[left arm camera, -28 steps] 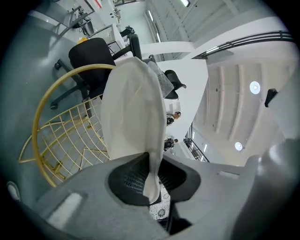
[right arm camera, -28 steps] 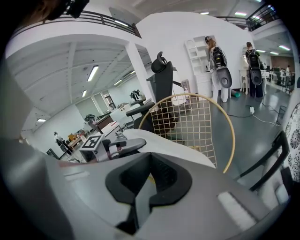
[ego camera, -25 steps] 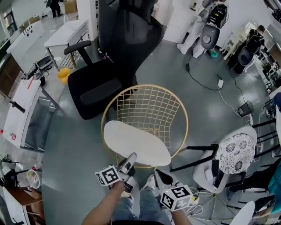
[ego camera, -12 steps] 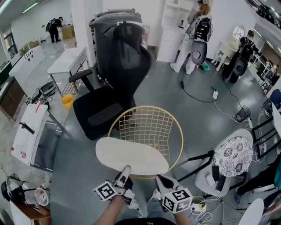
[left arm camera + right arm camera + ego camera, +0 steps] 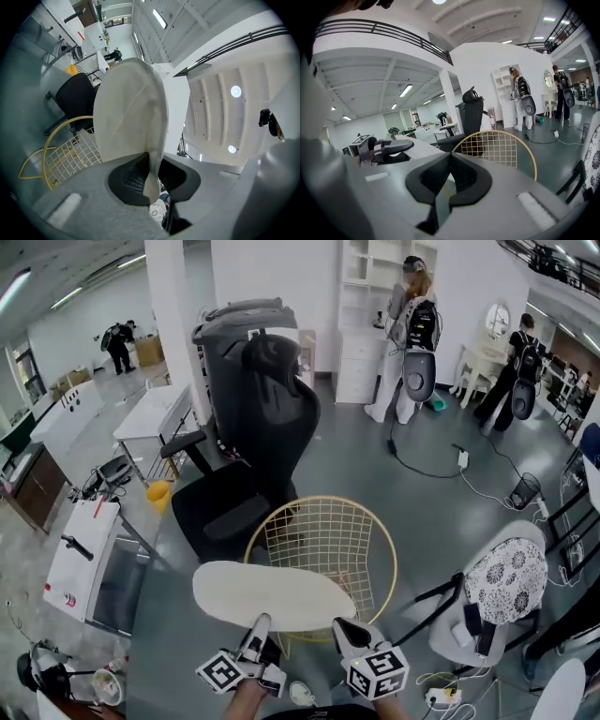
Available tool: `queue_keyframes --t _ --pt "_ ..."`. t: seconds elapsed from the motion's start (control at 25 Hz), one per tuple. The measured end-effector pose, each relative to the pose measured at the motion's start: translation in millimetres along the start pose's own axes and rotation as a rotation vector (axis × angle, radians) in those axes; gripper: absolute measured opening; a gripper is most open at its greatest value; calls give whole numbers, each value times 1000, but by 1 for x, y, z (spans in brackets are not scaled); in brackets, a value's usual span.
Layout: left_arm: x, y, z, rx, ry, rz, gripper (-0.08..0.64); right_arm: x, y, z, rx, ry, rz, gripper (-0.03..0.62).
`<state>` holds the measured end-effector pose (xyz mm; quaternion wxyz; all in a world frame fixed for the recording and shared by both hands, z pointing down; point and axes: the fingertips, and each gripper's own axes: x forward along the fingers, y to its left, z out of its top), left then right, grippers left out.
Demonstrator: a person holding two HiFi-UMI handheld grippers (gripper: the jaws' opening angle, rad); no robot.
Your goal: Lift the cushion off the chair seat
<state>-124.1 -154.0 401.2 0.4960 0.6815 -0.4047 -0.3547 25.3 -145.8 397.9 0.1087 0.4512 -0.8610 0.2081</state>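
The pale oval cushion (image 5: 272, 594) hangs level above the seat of the gold wire chair (image 5: 323, 540), clear of the mesh. My left gripper (image 5: 260, 622) is shut on its near edge; in the left gripper view the cushion (image 5: 129, 112) runs away from the pinched jaws (image 5: 151, 180) with the wire chair (image 5: 61, 154) below. My right gripper (image 5: 345, 626) grips the same near edge further right. In the right gripper view its jaws (image 5: 445, 183) are closed on a thin pale strip of the cushion (image 5: 425, 146), and the chair's wire back (image 5: 497, 145) stands beyond.
A black office chair (image 5: 253, 427) stands just behind the wire chair. A white chair with a patterned cushion (image 5: 502, 582) is at the right, a white table (image 5: 89, 554) at the left. People (image 5: 412, 324) stand far back; cables (image 5: 450, 465) lie on the grey floor.
Both grippers have risen with the cushion, which has come up off the wire seat and moved slightly left in the head view. The head view has tilted up.
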Motion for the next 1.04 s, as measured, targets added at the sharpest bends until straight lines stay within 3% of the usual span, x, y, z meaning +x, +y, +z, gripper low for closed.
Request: queue_keyframes --t 0.6,1.04 --pt "4 -21 7 35 -6 -35 44 4 4 21 -26 -36 -9 -2" --pt "8 -16 0 22 16 -13 44 9 6 25 -39 -35 -9 -2"
